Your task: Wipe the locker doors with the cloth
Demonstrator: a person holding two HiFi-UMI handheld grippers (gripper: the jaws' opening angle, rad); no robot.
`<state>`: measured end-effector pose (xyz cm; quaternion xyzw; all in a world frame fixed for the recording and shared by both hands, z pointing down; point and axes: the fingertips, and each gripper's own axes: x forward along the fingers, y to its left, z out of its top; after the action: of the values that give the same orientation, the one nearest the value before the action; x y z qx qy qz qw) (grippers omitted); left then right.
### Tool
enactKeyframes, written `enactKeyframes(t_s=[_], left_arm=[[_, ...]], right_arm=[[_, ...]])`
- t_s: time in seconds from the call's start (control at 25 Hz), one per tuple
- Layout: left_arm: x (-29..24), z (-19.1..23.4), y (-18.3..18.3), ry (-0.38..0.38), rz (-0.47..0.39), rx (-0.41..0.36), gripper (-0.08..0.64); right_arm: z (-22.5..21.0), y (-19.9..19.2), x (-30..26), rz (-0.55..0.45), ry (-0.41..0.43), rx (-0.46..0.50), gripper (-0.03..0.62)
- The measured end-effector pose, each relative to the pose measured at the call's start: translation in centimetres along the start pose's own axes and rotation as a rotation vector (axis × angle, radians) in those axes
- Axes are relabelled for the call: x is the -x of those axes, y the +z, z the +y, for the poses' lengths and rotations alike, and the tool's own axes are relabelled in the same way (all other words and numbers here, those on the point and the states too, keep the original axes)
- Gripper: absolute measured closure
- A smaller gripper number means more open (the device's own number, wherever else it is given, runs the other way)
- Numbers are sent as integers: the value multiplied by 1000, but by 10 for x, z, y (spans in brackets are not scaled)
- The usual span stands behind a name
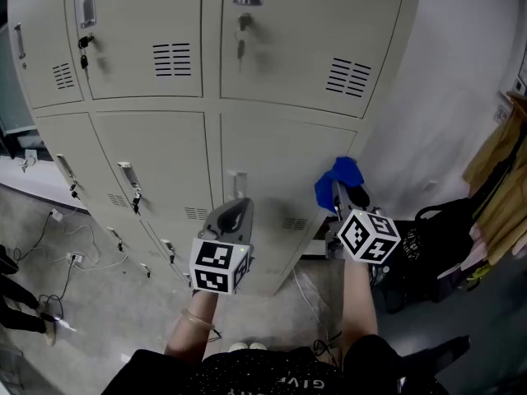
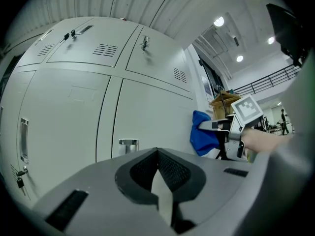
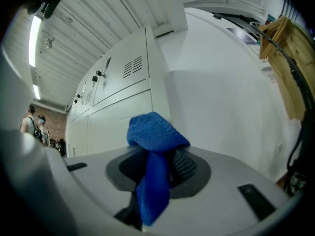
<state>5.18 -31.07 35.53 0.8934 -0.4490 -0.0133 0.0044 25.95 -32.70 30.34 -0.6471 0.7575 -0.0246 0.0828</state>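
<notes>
Right gripper point(image 3: 158, 162) jaws clamped on cloth point(image 3: 156, 134), bunched end sticking out forward. Locker door point(image 1: 284, 159) lies straight ahead of cloth, near; contact unclear. Left gripper point(image 2: 157, 154) jaws together, empty, beside right.

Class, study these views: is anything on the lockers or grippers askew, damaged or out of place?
Nothing stands out. The locker doors are shut, the blue cloth is clamped in the right gripper, and the left gripper is shut and empty.
</notes>
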Motion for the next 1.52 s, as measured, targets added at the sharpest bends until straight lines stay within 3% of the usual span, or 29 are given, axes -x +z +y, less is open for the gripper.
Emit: enactKeyframes(t_s=[0.24,0.52,0.64,1.12,1.36,1.52], left_arm=[[-1,-5,-3,-1,6,8,554],[14,9,-7,45,12,21,554],[21,16,-9,63,16,22,554],[42,41,-11,126,13,26,554],[55,53,-13,157,19,26,554],[62,61,-13,178,22,22,554]], right_arm=[[-19,2,4,0,-35,-22,445],[-11,2,8,-33,-142,28,476],[2,-4,7,-34,-143,36,485],[149,-51,-25,73,212,34,488],[199,-65,-45,110,314,27,488],[214,-77,-57,140,338,43,488]])
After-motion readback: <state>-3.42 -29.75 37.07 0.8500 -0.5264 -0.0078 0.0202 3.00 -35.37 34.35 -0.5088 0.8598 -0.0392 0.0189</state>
